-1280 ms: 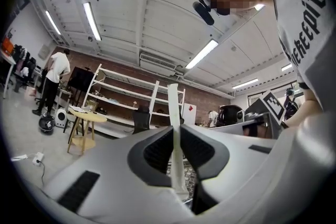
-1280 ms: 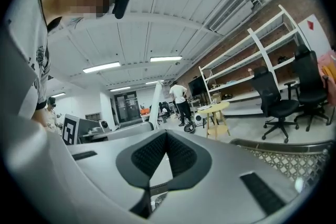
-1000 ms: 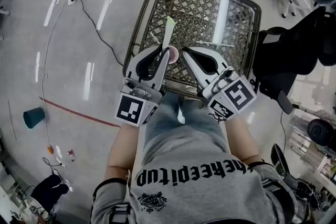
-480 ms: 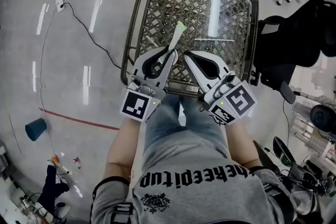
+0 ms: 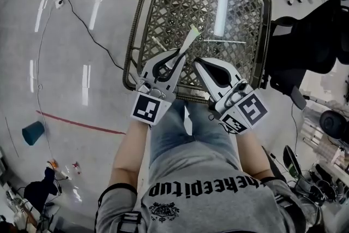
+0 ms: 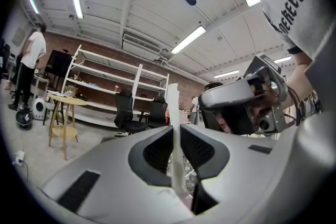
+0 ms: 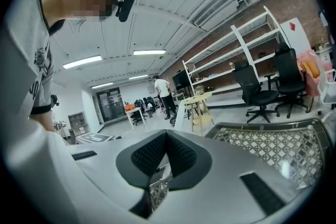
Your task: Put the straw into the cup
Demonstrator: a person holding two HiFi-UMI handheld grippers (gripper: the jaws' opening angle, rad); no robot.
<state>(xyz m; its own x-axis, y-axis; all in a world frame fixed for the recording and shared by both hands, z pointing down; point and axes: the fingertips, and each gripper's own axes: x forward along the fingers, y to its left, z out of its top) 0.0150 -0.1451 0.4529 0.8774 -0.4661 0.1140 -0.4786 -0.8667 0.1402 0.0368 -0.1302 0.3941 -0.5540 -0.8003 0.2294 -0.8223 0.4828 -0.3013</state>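
Observation:
My left gripper (image 5: 182,55) is shut on a long white paper-wrapped straw (image 5: 190,39) with a pale green tip. The straw sticks out past the jaws and leans to the right over the wire cart. In the left gripper view the straw (image 6: 172,107) stands upright, pinched between the two dark pads (image 6: 157,152). My right gripper (image 5: 198,61) is close beside the left one, tips almost touching it. Its jaws are shut in the right gripper view (image 7: 167,135) with nothing seen between them. I cannot make out a cup in any view.
Below both grippers stands a wire mesh shopping cart (image 5: 143,13); a thin white stick (image 5: 224,41) lies in it. A black office chair (image 5: 305,52) is at the cart's right. On the floor lie a cable (image 5: 82,12) and a teal cup (image 5: 32,132).
The straw's tip has swung to the right and further out over the cart. A small pink thing seen between the gripper tips a second ago no longer shows. Both grippers stay shut.

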